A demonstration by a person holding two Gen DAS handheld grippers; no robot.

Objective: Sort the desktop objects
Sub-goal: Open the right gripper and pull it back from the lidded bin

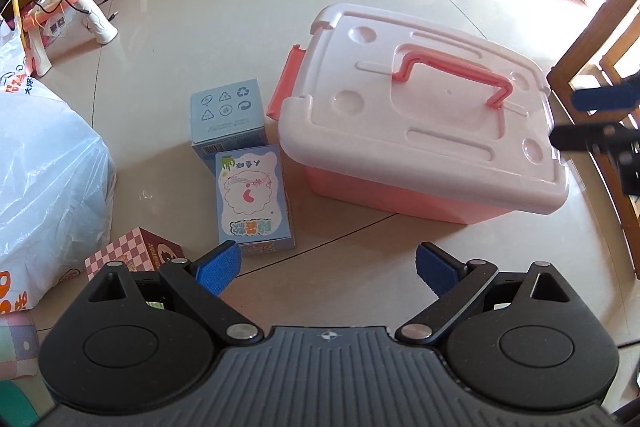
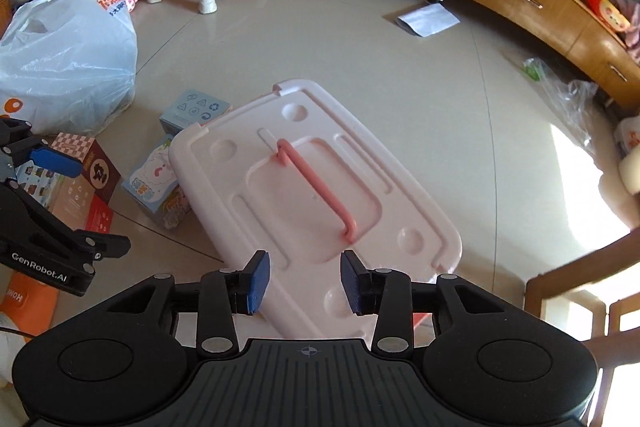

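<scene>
Our left gripper [image 1: 326, 269] is spread wide, our right gripper [image 2: 306, 283] half open, both empty. Beyond stands the lidded pink box [image 1: 420, 115] on the floor, two blue cartons [image 1: 252, 195] beside it.

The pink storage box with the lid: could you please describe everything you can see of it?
The pink storage box sits on the tiled floor, plastic-looking, with a paler pink lid closed on top. A salmon carry handle lies in the lid's recess, and a salmon latch shows on one end. Neither claw touches it.
</scene>
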